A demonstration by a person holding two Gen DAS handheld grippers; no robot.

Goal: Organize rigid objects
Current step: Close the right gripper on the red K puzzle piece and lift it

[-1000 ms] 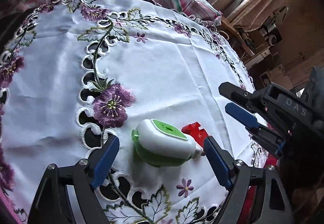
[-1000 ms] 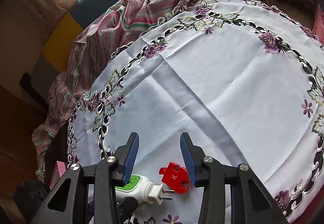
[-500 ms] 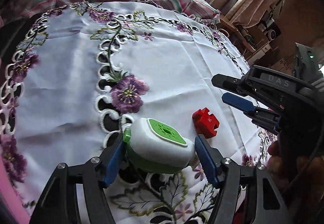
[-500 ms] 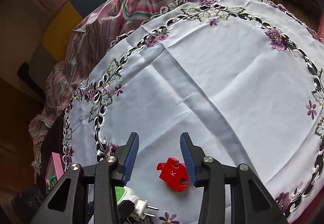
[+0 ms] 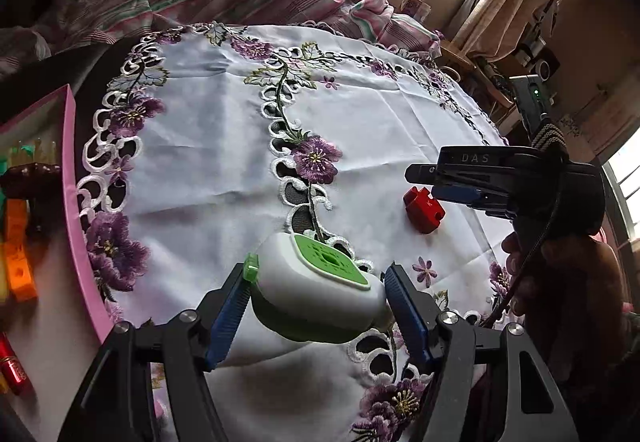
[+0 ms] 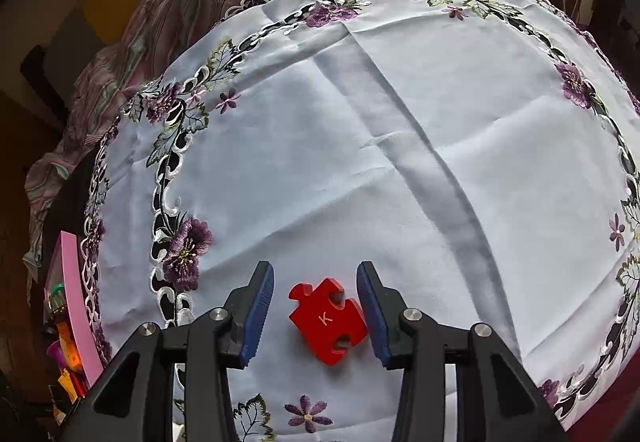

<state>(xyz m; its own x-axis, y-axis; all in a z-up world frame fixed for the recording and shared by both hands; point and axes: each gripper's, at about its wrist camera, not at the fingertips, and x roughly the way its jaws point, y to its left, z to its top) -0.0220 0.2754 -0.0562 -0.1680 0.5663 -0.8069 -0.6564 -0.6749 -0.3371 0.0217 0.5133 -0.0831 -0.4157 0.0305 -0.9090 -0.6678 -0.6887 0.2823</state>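
1. Left claw (image 5: 316, 306): was wide around the white-green plug adapter (image 5: 320, 294) a sec ago, now clamped on it; adapter is up off the tabletop (image 5: 208, 146), shadow under it.
2. Pink box (image 5: 76, 202) w/ small items now shows at the left edge, so likely drop spot; carry step underway.
3. Right claw (image 6: 316, 310): jaws apart, gap unchanged, now straddling the red puzzle piece (image 6: 326, 320), which lies flat on the cloth. Pads not pressing yet; right pad looks just beside it. Next pick prob. this one.
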